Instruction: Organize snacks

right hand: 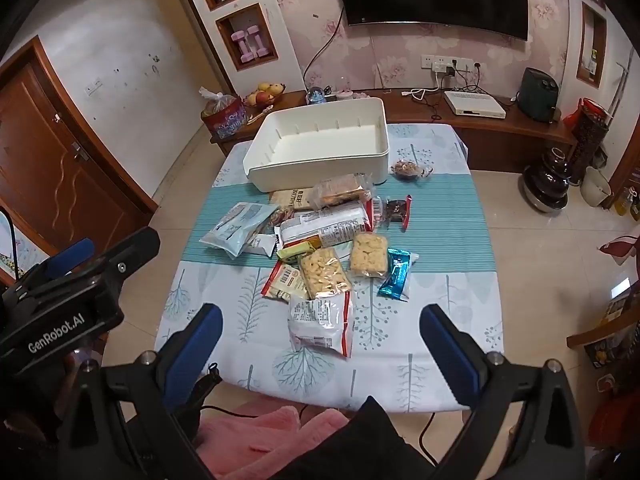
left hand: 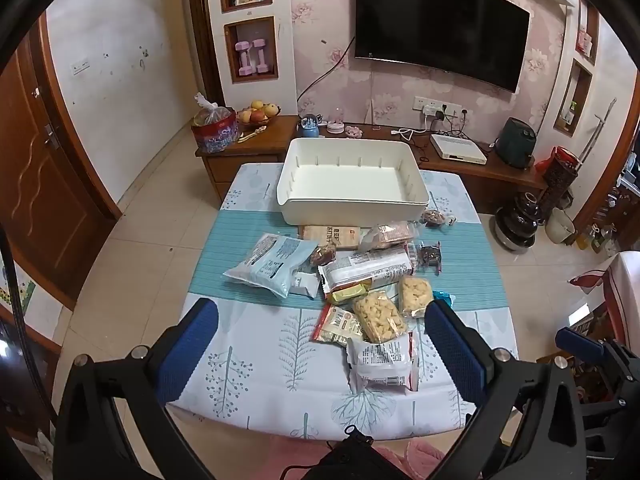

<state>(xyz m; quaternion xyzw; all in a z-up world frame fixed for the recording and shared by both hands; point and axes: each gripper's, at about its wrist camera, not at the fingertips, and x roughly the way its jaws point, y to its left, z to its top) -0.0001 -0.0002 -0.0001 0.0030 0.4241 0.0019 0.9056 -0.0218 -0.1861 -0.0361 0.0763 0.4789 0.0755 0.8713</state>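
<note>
**Both grippers open over the near edge, snacks piled before an empty bin**

Your left gripper (left hand: 320, 344) hangs above the near edge of the table (left hand: 248, 368), its blue pads spread wide and nothing between them. Your right gripper (right hand: 320, 344) is the same: pads far apart, tilted down at the cloth, holding nothing. Below them, at 6 o'clock, you can see pink fluffy fabric (right hand: 256, 436) at the table edge.

Nearest to you, at 12 o'clock from the right gripper, lies a white snack bag with a red edge (right hand: 322, 322). Just beyond it are two clear packs of puffed yellow pieces (right hand: 325, 274), side by side, and the nearer one overlaps the white bag. A red and white packet (right hand: 285, 282) lies partly under this pack at 10 o'clock. A shiny blue wrapper (right hand: 396, 276) lies at 1 o'clock, a little apart from the pile.

Farther away, on the teal stripe of the cloth, a small yellow bar (right hand: 298, 251) touches a long white pack with printed text (right hand: 328, 230). A pale blue bag (right hand: 236, 230) lies at 10 o'clock of the pile, and a dark small packet with red ends (right hand: 396, 210) at 1 o'clock.

Behind the pile stands the white plastic bin (right hand: 316, 168), empty, near the far edge of the table. A small clear pack of brown pieces (right hand: 408, 169) lies just beside its right corner.

Beyond the table is a low wooden cabinet (right hand: 500, 128), with a fruit bowl (right hand: 266, 94) at 11 o'clock, and a television (left hand: 440, 20) on the wall.
</note>
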